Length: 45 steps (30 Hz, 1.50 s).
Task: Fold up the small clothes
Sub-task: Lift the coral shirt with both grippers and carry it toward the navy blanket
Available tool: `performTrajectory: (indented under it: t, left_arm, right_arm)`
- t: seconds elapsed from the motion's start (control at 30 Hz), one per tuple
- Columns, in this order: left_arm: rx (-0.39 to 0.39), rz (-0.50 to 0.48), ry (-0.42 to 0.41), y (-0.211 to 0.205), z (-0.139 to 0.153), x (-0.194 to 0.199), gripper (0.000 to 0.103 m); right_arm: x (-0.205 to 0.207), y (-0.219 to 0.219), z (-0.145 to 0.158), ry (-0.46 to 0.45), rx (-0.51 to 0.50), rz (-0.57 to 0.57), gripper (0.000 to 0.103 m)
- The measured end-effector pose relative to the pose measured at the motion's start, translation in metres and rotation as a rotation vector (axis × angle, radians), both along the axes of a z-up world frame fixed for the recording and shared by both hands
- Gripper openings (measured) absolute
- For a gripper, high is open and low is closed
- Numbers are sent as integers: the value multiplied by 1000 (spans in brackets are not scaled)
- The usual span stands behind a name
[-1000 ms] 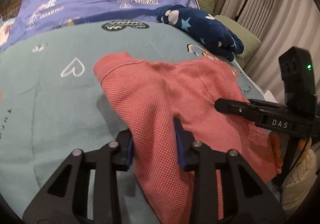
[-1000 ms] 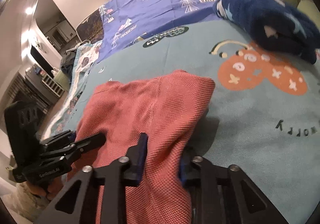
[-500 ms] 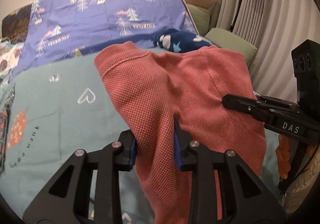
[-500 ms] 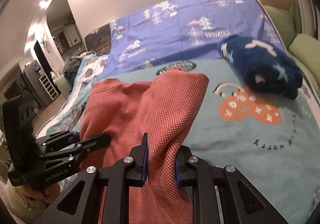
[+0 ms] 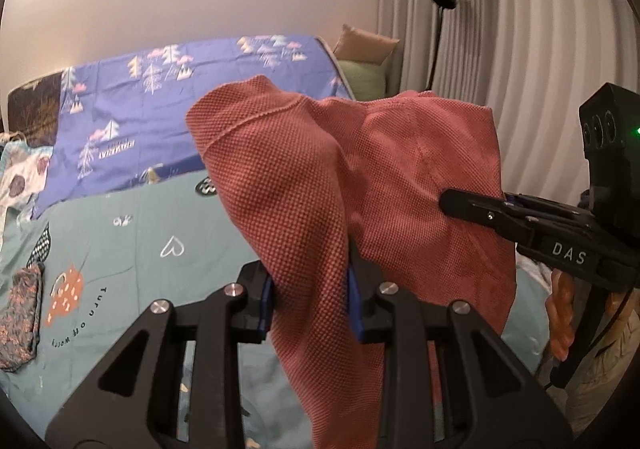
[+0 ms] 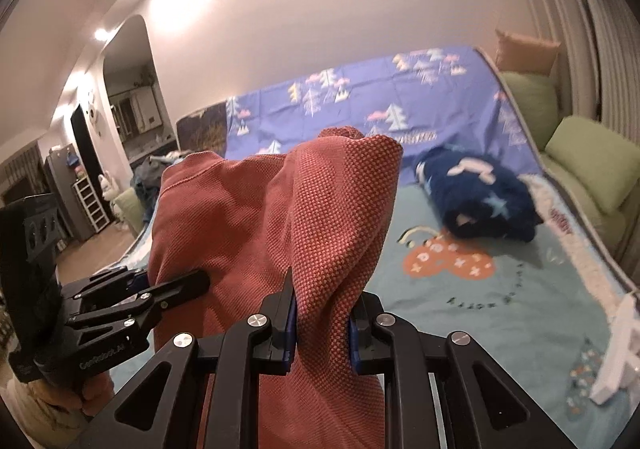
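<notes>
Bed: a wide bed under a teal cotton cover [image 5: 132, 233] printed with white hearts, an orange motif and dark lettering; every place below is given from this bed.
Blue sheet: a purple-blue sheet [image 6: 360, 101] with pale tree prints, spread over the far end of the bed, up against the wall.
Garment: a coral-red waffle-knit small top [image 5: 320, 177], held up off the bed in the air above its near edge, stretched between the two grippers, with loose cloth hanging down below each grip.
Cushions: green and tan cushions [image 6: 584, 161] along the bed's right side, beside the pleated curtain.
Blanket: a dark navy fleece bundle [image 6: 480, 201] with pale stars, lying on the bed toward its far right, just before the blue sheet.
Left gripper: the black two-finger left gripper [image 5: 310, 301] is clamped on a bunched fold of the coral top, blue pads pressing both sides of the cloth, above the bed's near edge.
Right gripper: the black two-finger right gripper [image 6: 322, 325] is likewise clenched on another gathered fold of the same top, to the right of the left one; part of a hand shows on its handle.
Patterned cloth: a small dark floral fabric piece [image 5: 22, 321], lying flat at the bed's left edge.
</notes>
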State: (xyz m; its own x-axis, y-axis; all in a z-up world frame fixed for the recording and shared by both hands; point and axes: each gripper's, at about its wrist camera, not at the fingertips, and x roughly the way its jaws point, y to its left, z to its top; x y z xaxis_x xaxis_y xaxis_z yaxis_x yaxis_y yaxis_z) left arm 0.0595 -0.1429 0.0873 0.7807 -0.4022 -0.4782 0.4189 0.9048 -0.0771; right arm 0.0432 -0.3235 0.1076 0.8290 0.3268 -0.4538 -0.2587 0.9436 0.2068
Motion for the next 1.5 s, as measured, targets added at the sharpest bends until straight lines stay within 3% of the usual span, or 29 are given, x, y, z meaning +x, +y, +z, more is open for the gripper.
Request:
performTrajectory:
  t: [0.27, 0.43, 0.57, 0.8, 0.93, 1.0, 1.1, 1.17, 1.33, 1.5]
  left_arm:
    - [-7, -43, -49, -20, 22, -27, 32]
    - [18, -71, -80, -46, 50, -13, 32]
    - [6, -89, -98, -69, 81, 8, 32]
    - [23, -80, -159, -109, 126, 39, 32]
    - [52, -71, -181, -135, 139, 61, 32]
    - [68, -68, -184, -146, 142, 74, 32]
    - [20, -65, -164, -156, 145, 100, 29]
    - [15, -65, -132, -167, 143, 120, 28]
    - [103, -30, -77, -189, 112, 170, 26]
    - [127, 22, 38, -174, 69, 212, 25]
  right_arm:
    - [-51, -20, 33, -67, -17, -58, 19]
    - [-55, -37, 54, -77, -51, -105, 19]
    - [-40, -69, 97, -116, -31, -139, 19]
    - [-11, -99, 144, -170, -48, -175, 18]
    - [16, -115, 165, -175, -58, -208, 18]
    - [31, -126, 175, -182, -61, -240, 12]
    - [56, -146, 188, -193, -31, -264, 10]
    - [75, -158, 190, -175, 11, -259, 10]
    - [124, -181, 164, -115, 83, -269, 9]
    - [185, -195, 98, 20, 179, -233, 9]
